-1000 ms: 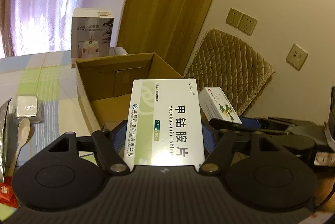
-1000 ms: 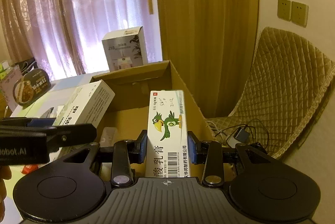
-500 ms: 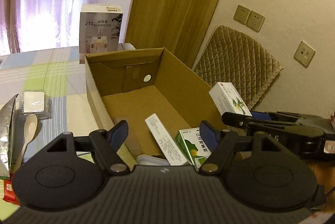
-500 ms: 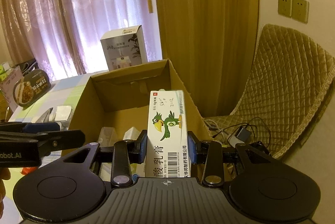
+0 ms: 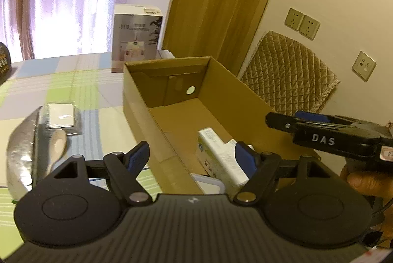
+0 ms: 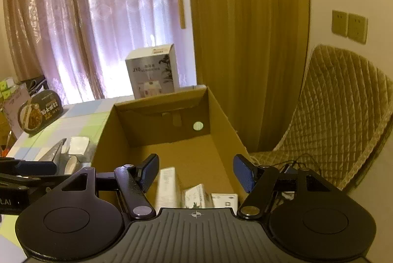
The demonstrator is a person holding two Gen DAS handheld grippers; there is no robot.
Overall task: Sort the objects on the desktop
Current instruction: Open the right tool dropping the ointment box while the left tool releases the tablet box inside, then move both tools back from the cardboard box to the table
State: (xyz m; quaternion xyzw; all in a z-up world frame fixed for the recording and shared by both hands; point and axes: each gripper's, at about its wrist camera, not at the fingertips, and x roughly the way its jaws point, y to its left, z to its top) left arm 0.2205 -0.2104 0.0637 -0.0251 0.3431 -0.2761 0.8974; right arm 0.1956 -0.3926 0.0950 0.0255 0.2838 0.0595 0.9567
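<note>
Both the left gripper (image 5: 192, 154) and right gripper (image 6: 196, 170) are spread, empty, above the cardboard box (image 6: 221, 113). Medicine boxes (image 6: 167, 185) lie inside at its near end, long axes toward its far wall. Left of it: spoon (image 5: 57, 143), foil pouch (image 5: 21, 152).

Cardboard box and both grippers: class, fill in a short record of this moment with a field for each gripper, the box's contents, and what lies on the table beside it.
left gripper: open, holding nothing, above the box's near end
right gripper: open, holding nothing, above the box
cardboard box: open-topped, on the table
contents: several small medicine boxes lying at the near end
beside the box: wooden spoon, silver foil pouch, clear packet on the checked tablecloth
behind the box: humidifier carton, upright
</note>
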